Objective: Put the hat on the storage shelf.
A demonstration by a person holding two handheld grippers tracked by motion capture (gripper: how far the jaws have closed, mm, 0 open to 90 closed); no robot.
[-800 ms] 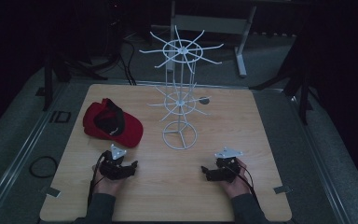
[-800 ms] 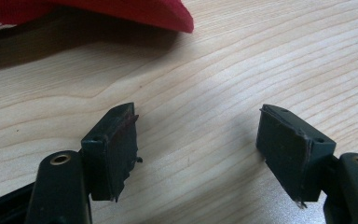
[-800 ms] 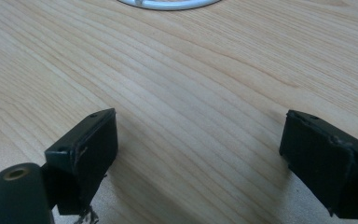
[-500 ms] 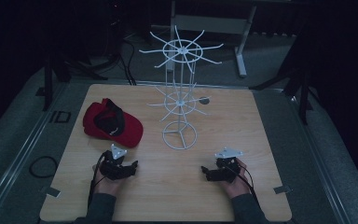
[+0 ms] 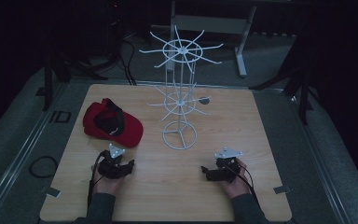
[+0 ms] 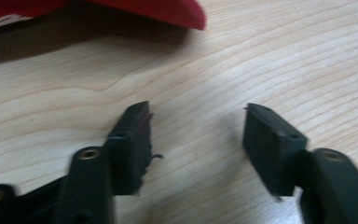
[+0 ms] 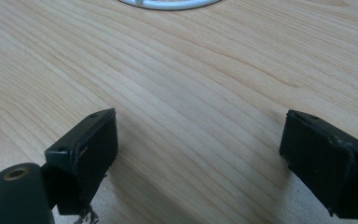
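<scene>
A red cap [image 5: 113, 122] with a black inside lies on the left part of the wooden table [image 5: 242, 140]; its red edge [image 6: 121, 9] shows at the top of the left gripper view. A white wire rack [image 5: 180, 98] with two tiers of spokes stands mid-table on a ring base [image 7: 168, 3]. My left gripper [image 5: 116, 163] rests low on the table just in front of the cap, open with nothing between its jaws [image 6: 196, 128]. My right gripper [image 5: 214, 171] rests at the front right, open wide over bare wood [image 7: 200, 135].
A metal frame edges the table, with a cable loop [image 5: 42, 165] on the grey floor at left. Dark stands and cables sit behind the table's far edge. Bare wood lies between the two grippers and right of the rack.
</scene>
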